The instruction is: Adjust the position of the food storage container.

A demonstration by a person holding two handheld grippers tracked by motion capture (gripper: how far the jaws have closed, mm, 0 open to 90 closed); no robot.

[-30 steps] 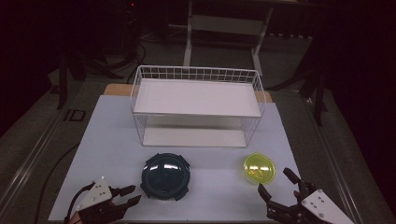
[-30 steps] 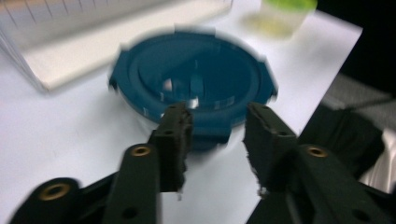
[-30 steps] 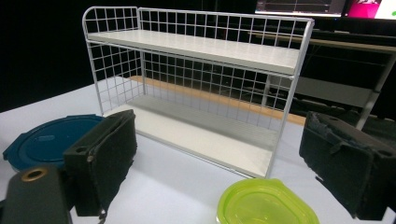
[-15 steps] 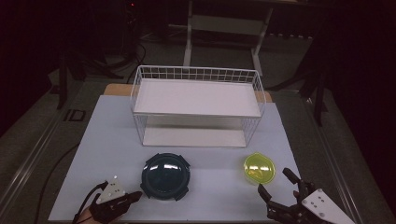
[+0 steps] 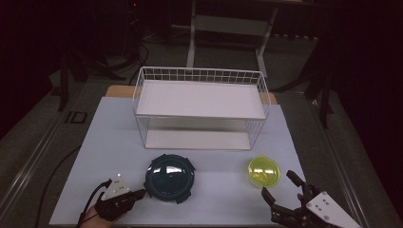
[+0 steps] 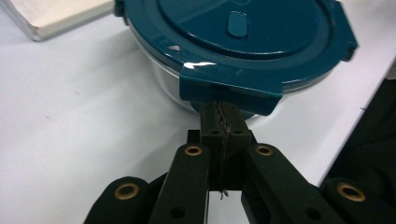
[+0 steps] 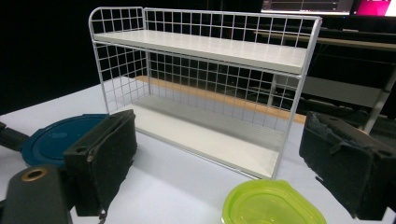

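Note:
A round glass container with a dark teal clip lid (image 5: 169, 178) stands on the white mat near the front. My left gripper (image 5: 140, 194) lies low at its front-left edge. In the left gripper view its jaws are pressed together with nothing between them (image 6: 219, 116), and the tips sit just under one lid clip of the container (image 6: 233, 37). A small yellow-green lidded container (image 5: 263, 171) rests to the right. My right gripper (image 5: 277, 184) stands open just in front of it, and the green lid (image 7: 271, 203) lies low between its pads.
A white wire rack with two shelves (image 5: 199, 95) stands across the back of the mat (image 5: 95, 156), both shelves bare. In the right gripper view the rack (image 7: 210, 46) rises beyond the green lid, with the teal lid (image 7: 56, 137) at the left.
My left gripper has closed its jaws and moved right and down to the teal container's edge. The right gripper has stayed still.

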